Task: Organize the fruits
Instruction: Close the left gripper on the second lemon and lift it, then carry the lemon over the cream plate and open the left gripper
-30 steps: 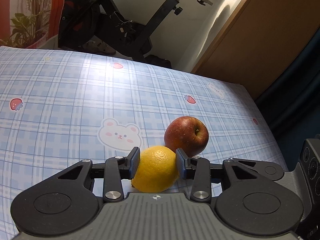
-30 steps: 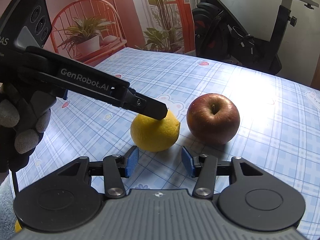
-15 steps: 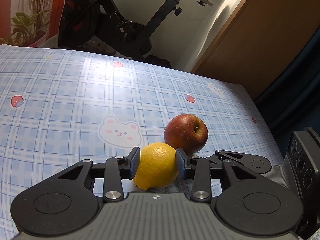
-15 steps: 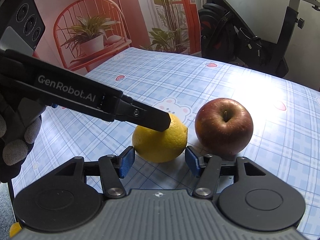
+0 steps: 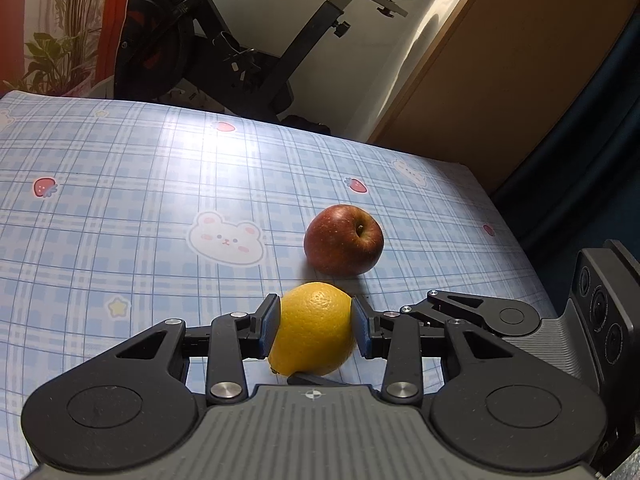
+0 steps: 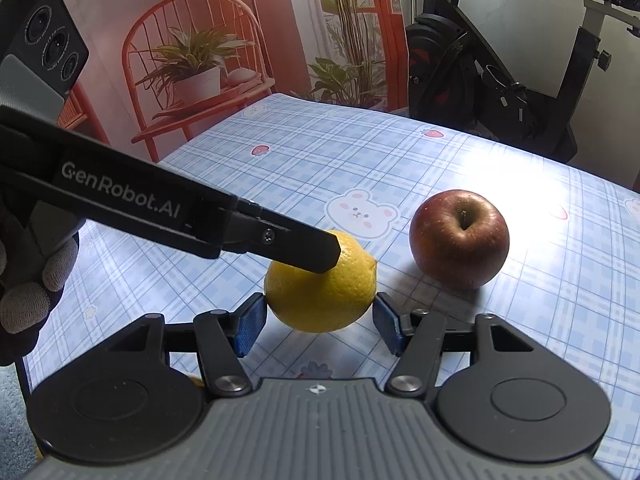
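Note:
A yellow lemon is clamped between the blue pads of my left gripper, which is shut on it. A red apple stands stem-up on the checked tablecloth just beyond the lemon, a small gap apart. In the right wrist view the lemon lies at the tips of my right gripper. Its jaws are open, with a pad close to each side of the fruit. A finger of the left gripper crosses the lemon's top. The apple is to the right.
The right gripper's housing is at the table's right edge. A gloved hand holds the left tool. Beyond the table stand an exercise bike, a red chair with a potted plant and a wooden cabinet.
The left gripper has drawn the lemon back, away from the apple it was touching. The right gripper's jaws have widened and it has moved in, so the lemon now sits at its tips.

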Motion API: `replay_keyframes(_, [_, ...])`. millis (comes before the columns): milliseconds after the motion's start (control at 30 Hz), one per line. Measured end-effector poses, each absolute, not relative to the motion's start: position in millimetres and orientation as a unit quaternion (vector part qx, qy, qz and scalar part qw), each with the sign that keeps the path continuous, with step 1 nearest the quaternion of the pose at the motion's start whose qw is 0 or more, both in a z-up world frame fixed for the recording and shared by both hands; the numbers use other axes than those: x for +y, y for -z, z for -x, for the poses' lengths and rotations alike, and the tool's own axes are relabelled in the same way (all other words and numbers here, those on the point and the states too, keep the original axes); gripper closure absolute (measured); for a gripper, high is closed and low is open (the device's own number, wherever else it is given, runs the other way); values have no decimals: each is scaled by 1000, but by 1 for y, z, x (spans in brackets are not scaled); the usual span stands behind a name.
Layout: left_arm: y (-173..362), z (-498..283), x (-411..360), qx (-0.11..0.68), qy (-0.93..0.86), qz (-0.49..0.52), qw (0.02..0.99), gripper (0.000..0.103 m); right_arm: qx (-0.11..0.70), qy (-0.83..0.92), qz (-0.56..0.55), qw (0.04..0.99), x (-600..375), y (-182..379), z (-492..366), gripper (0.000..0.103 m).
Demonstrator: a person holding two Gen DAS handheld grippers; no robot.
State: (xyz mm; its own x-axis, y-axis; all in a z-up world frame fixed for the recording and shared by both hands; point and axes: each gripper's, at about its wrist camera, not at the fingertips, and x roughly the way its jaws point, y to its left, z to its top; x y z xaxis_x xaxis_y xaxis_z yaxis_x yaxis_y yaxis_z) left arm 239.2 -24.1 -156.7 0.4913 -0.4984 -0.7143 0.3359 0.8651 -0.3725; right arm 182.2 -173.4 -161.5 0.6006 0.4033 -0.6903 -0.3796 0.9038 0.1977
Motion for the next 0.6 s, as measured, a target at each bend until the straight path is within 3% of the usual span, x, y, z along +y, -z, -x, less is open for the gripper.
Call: replay_keyframes(600, [119,-149,-19,414,266,96,865,62,373,-198,-29,906,-156,113,-86,42])
